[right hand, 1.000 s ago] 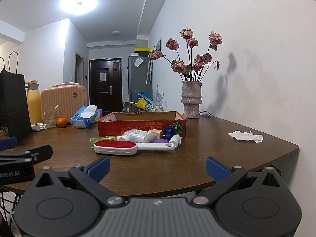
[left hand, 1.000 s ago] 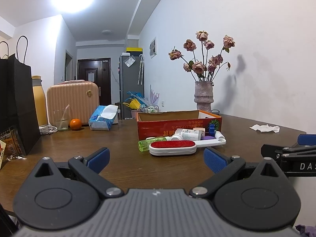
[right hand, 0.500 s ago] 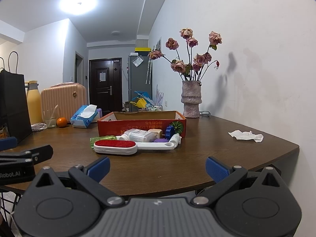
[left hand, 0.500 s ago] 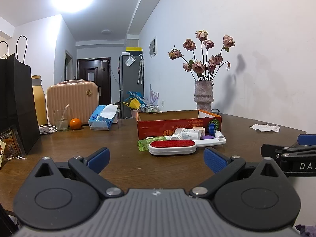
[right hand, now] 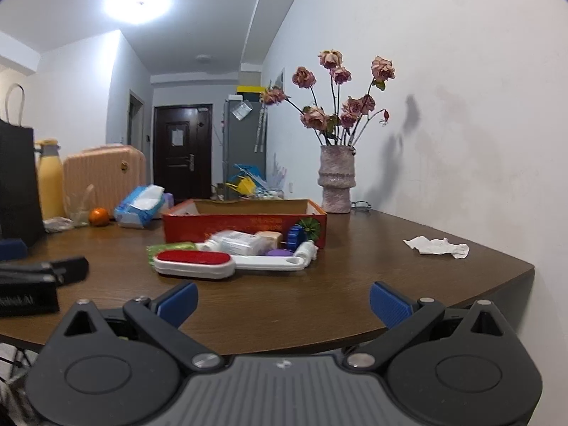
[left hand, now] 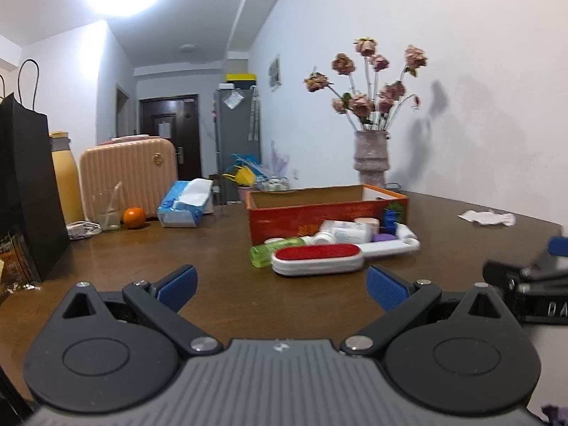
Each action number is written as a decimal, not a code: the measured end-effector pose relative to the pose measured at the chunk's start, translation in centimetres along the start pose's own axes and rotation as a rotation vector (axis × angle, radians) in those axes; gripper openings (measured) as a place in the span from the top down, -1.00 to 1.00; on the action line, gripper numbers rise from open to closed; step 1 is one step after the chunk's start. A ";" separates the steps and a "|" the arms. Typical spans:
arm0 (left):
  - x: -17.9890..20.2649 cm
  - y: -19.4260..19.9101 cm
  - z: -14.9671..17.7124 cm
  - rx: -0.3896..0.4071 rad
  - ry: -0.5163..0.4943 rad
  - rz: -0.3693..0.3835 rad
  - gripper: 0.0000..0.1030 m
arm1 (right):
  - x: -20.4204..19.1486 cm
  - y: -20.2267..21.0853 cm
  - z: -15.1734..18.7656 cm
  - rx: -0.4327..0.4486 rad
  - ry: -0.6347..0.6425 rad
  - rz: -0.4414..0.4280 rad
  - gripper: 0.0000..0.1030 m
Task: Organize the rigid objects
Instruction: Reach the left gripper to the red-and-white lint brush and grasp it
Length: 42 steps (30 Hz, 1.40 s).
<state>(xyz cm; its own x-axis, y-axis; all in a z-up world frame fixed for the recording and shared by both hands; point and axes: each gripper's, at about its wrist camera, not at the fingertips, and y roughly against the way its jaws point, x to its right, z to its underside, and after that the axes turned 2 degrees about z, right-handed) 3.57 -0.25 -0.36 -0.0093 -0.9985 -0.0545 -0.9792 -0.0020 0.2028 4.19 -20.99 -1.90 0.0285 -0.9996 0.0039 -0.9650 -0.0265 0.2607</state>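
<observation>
Left wrist view first: the left gripper (left hand: pixel 280 285) hangs low over the near part of the brown table (left hand: pixel 198 248), its blue-padded fingers (left hand: pixel 176 285) spread wide with nothing between them. From the right wrist view, the right gripper (right hand: pixel 282 301) sits just past the table's near edge, likewise wide apart and holding nothing. Each tool shows at the side of the other's picture, dark and a bit blurred.

Ahead of both lies a small heap of rigid things. Nearest is a white lint brush with a red pad (left hand: pixel 317 257), lying flat, its long white handle (left hand: pixel 388 246) running off to the right. Tucked against its far left end is a green bottle (left hand: pixel 271 248) on its side. Behind that rests a white bottle (left hand: pixel 340 230), also lying down, then a small purple piece (left hand: pixel 383 237) and a blue item (left hand: pixel 389 220) close against the orange cardboard box (left hand: pixel 301 213). The heap sits right at the front wall of that open box, outside it.

Further off, a crumpled white paper (right hand: pixel 436 246) lies well apart to the right. A vase of dried roses (right hand: pixel 335 181) stands behind the box by the wall. Off to the left are a tissue pack (left hand: pixel 186 204), an orange (left hand: pixel 134 217), a pink suitcase (left hand: pixel 127 174), a yellow bottle (left hand: pixel 65 181) and a black paper bag (left hand: pixel 32 191).
</observation>
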 end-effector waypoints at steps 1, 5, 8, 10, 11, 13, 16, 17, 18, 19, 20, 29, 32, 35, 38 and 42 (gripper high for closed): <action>0.0 -0.4 0.0 0.019 0.002 -0.015 -1.00 | 0.1 -0.8 0.0 -0.012 -0.008 -0.002 -1.00; -0.1 -2.5 -0.3 0.060 -0.002 -0.032 -1.00 | 0.4 -3.7 -0.6 -0.010 -0.012 0.003 -1.00; -0.5 -4.6 -0.5 0.027 -0.006 -0.005 -1.00 | 0.4 -6.2 -1.4 -0.019 -0.006 -0.019 -1.00; -0.7 -5.8 -0.7 0.020 -0.012 0.001 -1.00 | 0.5 -7.8 -1.9 -0.027 -0.024 -0.048 -1.00; -0.7 -6.5 -0.7 0.017 -0.019 -0.005 -1.00 | 0.6 -8.5 -2.1 -0.030 -0.039 -0.057 -1.00; -0.8 -7.7 -0.8 0.011 -0.031 -0.009 -1.00 | 0.8 -10.0 -2.5 -0.032 -0.061 -0.077 -1.00; -1.0 -9.6 -1.0 -0.008 -0.027 -0.005 -1.00 | 1.1 -12.0 -2.9 -0.042 -0.071 -0.090 -1.00; -1.0 -10.2 -1.1 -0.014 -0.022 -0.001 -1.00 | 1.1 -12.7 -3.1 -0.051 -0.060 -0.086 -1.00; -1.0 -10.7 -1.1 -0.018 -0.015 0.004 -1.00 | 1.2 -13.4 -3.3 -0.065 -0.042 -0.075 -1.00; -1.1 -11.3 -1.3 -0.020 -0.001 0.014 -1.00 | 1.2 -14.0 -3.5 -0.077 -0.029 -0.061 -1.00; -1.3 -11.9 -1.4 -0.024 0.018 0.026 -1.00 | 1.3 -14.7 -3.6 -0.090 -0.021 -0.049 -1.00; -1.8 -18.6 -2.8 -0.232 0.033 0.064 -1.00 | 4.8 -21.1 -5.0 -0.204 -0.141 -0.059 -0.80; -2.0 -20.5 -3.2 -0.278 0.055 0.097 -1.00 | 5.3 -22.9 -5.2 -0.224 -0.152 -0.061 -0.63; -2.1 -21.4 -3.4 -0.287 0.075 0.096 -0.96 | 5.3 -24.5 -5.2 -0.263 -0.135 -0.075 -0.31; -2.3 -22.5 -3.2 -0.325 0.121 0.143 -0.66 | 5.1 -25.8 -4.9 -0.314 -0.130 -0.098 -0.04; -2.8 -24.0 -2.5 -0.389 0.202 0.173 -0.35 | 4.8 -26.4 -4.3 -0.335 -0.137 -0.124 0.20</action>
<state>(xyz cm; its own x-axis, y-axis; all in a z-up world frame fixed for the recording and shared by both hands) 27.58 2.48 -2.62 -0.0883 -0.9766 0.1961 -0.8175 0.1835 0.5459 30.97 -25.05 -4.59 0.0829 -0.9818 -0.1712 -0.8171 -0.1653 0.5523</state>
